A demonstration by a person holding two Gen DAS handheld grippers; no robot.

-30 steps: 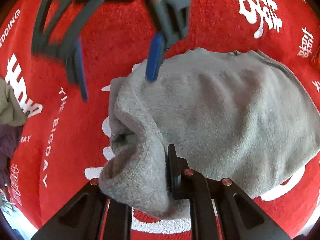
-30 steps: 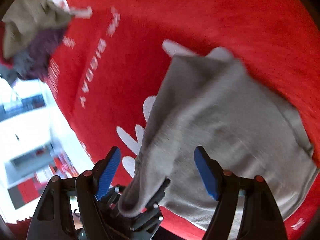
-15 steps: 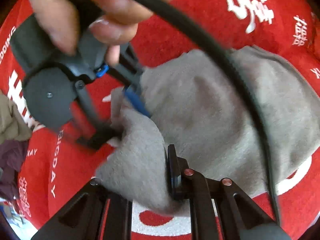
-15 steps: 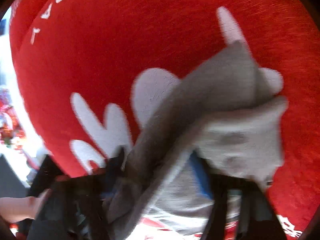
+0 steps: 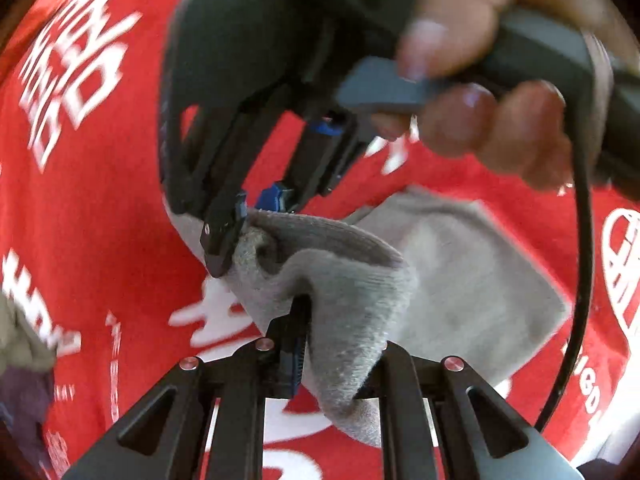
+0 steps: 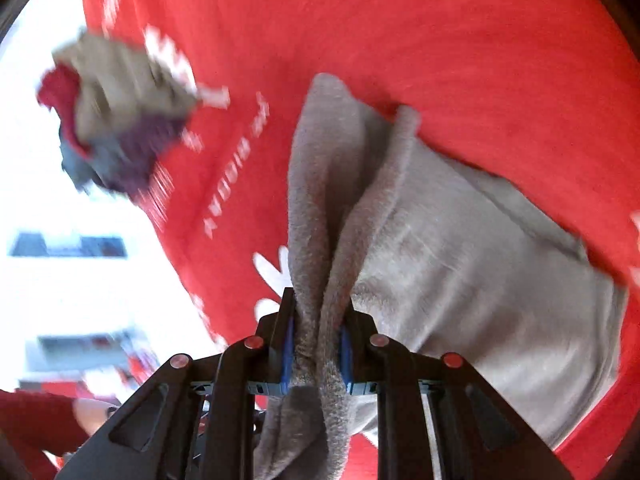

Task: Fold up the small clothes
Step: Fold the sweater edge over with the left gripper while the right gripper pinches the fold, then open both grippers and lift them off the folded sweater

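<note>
A grey garment lay on a red cloth printed with white lettering, one edge lifted off it by both grippers. The left gripper was clamped narrowly on a bunched fold of that edge, the knit draped over its right finger. The right gripper was seen closing, its blue pads already pressed against two gathered layers of the same edge, which ran up between its fingers. In the left wrist view the right gripper was seen from outside, gripped by a hand, its tips pinching the garment just beyond the left gripper's hold. The rest of the garment was spread flat on the cloth. A blurred heap of clothes was seen well apart, near the cloth's edge.
</note>
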